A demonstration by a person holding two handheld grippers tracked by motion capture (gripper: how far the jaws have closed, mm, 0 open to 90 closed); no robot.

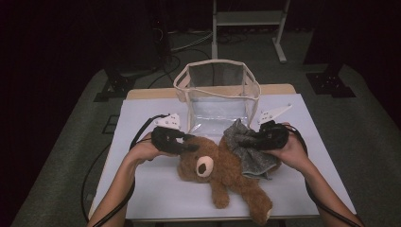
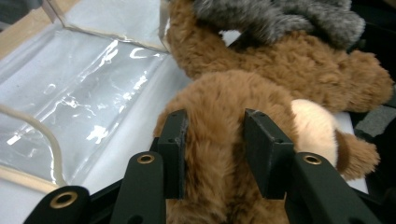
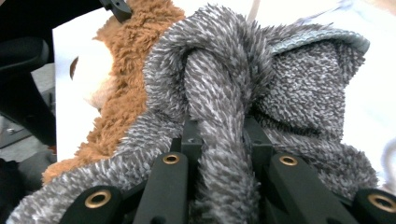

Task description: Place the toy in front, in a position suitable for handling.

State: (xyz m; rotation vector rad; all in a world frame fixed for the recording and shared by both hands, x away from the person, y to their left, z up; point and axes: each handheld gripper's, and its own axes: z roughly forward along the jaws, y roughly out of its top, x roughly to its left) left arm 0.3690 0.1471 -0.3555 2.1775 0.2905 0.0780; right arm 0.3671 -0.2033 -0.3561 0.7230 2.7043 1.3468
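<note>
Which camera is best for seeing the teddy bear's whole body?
The high view: the teddy bear lies whole on the table, face, belly and legs showing. The left gripper view gives a close look at brown fur pinched between its jaws. The right gripper view shows part of its head beside the grey cloth.

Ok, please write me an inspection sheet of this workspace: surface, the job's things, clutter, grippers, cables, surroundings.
Surface: white table, wooden strip at the far edge.
Job's things: brown teddy bear lying on the table, partly in a grey fleece garment; clear open-topped bag standing behind it.
Clutter: nothing seen.
Grippers: left gripper shut on the bear's fur; right gripper shut on a fold of the garment.
Cables: one trails from each gripper toward the person; more lie on the floor beyond the table.
Surroundings: dark room, grey floor, metal frame behind.
</note>
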